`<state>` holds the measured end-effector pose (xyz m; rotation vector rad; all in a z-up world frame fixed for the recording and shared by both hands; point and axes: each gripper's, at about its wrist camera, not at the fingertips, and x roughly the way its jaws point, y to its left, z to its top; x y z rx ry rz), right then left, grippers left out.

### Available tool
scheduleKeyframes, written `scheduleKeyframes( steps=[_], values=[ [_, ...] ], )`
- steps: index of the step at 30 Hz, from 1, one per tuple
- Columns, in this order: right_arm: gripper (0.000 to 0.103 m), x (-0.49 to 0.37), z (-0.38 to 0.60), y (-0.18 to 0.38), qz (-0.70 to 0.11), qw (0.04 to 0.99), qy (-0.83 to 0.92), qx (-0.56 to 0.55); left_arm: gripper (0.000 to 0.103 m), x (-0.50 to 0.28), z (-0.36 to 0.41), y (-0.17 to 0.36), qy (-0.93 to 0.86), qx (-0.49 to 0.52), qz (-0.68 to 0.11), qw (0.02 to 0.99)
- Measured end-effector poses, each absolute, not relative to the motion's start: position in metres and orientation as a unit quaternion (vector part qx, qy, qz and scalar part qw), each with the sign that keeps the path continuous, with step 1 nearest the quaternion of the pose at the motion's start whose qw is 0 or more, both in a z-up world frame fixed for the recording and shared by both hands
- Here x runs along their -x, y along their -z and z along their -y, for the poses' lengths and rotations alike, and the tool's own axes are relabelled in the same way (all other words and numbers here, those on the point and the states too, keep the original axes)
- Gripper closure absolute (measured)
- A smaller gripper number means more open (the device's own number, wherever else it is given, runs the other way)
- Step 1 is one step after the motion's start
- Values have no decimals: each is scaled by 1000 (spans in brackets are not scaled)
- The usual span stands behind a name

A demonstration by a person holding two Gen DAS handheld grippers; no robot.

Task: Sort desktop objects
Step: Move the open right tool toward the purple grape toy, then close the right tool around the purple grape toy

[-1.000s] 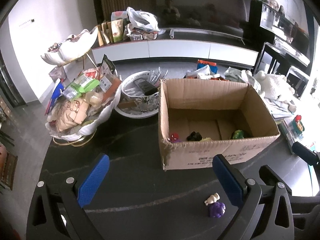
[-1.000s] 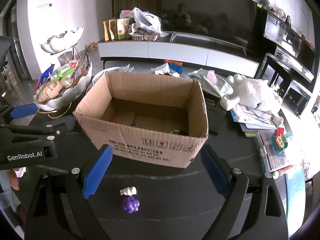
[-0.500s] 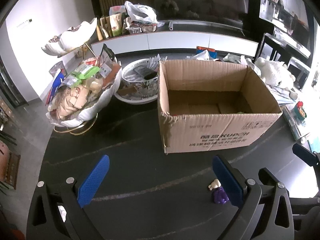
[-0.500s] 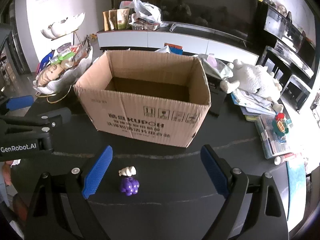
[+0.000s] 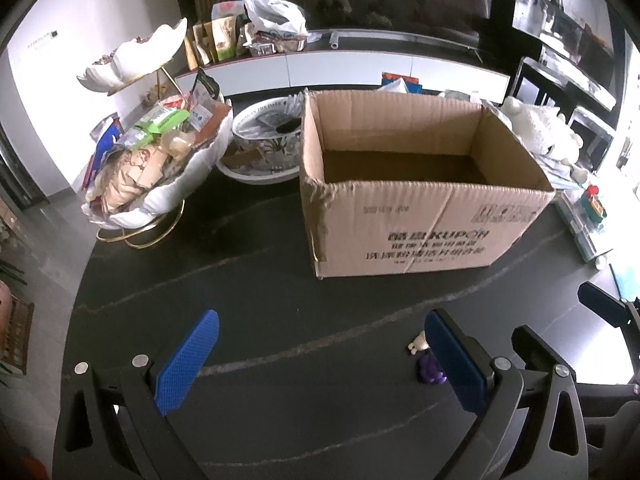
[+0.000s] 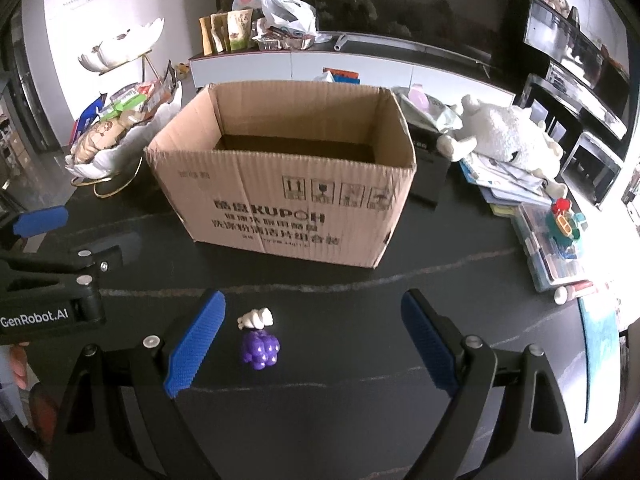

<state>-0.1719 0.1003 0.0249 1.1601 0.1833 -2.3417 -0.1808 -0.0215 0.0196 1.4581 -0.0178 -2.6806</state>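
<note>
A purple grape-shaped toy (image 6: 260, 349) and a small white toy (image 6: 256, 318) lie side by side on the dark table, in front of an open cardboard box (image 6: 288, 200). My right gripper (image 6: 312, 344) is open and low over the table, with both toys just inside its left finger. In the left wrist view the white toy (image 5: 419, 345) and purple toy (image 5: 430, 368) peek out beside the right finger of my open, empty left gripper (image 5: 320, 360). The cardboard box (image 5: 420, 216) stands ahead of it; its floor is hidden.
A white shell-shaped stand heaped with snack packets (image 5: 156, 168) and a patterned bowl (image 5: 264, 148) stand left of the box. A white plush toy (image 6: 504, 136), papers and a plastic case of small parts (image 6: 548, 240) crowd the right side.
Both grippers have dropped lower and drawn back from the box, so its inside floor and the toys in it are out of sight. The two toys on the table stayed put.
</note>
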Motion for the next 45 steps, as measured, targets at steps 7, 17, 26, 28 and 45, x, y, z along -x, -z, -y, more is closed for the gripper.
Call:
scheduleKeyframes(
  steps=[7,17,26,28,45],
  values=[
    [16,162,-98,-6,-75,266,852,-445,1,174,17,-5,871,-489,10,39],
    [26,151,-92,23,-78,276,835,-469,1,169,16,18,859,-511,4,34],
    [34,145,-82,44,-81,293,820,-485,1,168,13,40,848,-528,0,34],
    [34,144,-79,48,-79,297,817,-488,1,169,10,45,846,-533,4,31],
    [39,150,-69,60,-76,296,813,-496,1,163,16,60,845,-533,9,44]
  ],
)
